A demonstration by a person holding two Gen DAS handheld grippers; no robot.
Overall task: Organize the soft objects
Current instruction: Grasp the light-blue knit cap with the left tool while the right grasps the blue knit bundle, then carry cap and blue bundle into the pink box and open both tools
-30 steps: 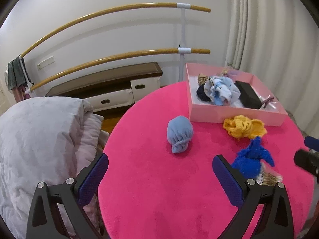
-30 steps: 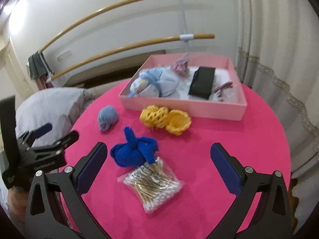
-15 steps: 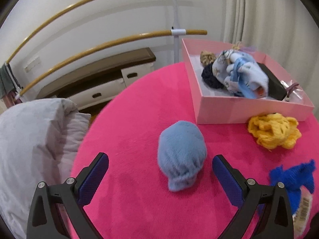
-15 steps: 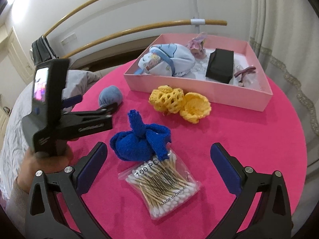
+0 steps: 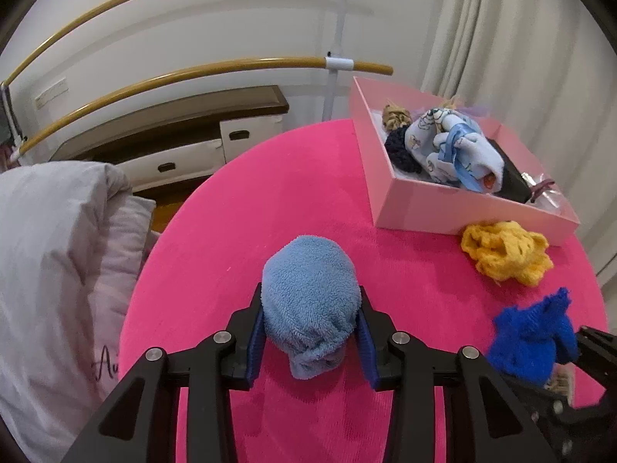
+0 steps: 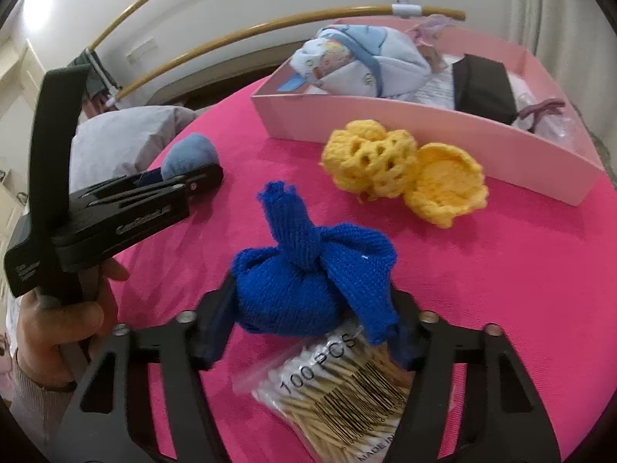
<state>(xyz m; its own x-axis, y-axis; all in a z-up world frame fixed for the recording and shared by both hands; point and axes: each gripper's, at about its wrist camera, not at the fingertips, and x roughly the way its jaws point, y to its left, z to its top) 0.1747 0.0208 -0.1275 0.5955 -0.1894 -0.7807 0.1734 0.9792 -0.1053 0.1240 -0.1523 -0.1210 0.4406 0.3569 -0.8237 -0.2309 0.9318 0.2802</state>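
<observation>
The round desk [image 5: 308,177] has a bright pink cover, and a grey quilt [image 5: 50,254] lies beside its left edge. At the far right side of the desk stands a shallow pink box [image 5: 455,212]. Inside it are a pale blue printed cloth bundle [image 5: 447,146], a dark navy knitted piece [image 5: 399,148], a black case [image 6: 482,85] and a tan piece [image 5: 395,115] in the far corner.

Just in front of the box wall lies a yellow crocheted item [image 6: 401,171], on the desk and very near the box. Nearer to the cameras, the left tongs [image 5: 310,335] are clamped on a light blue terry cloth ball [image 5: 308,301]; both blue pads press its sides, and the ball rests on the desk. The right tongs [image 6: 308,320] are pressed in on a royal blue knitted bundle [image 6: 304,281], which has a twisted tail standing upward. This bundle lies partly on a clear bag of cotton swabs [image 6: 339,393], printed "100 PCS". The person's left hand [image 6: 61,320] grips the handle of the left tongs, seen in the right wrist view.
</observation>
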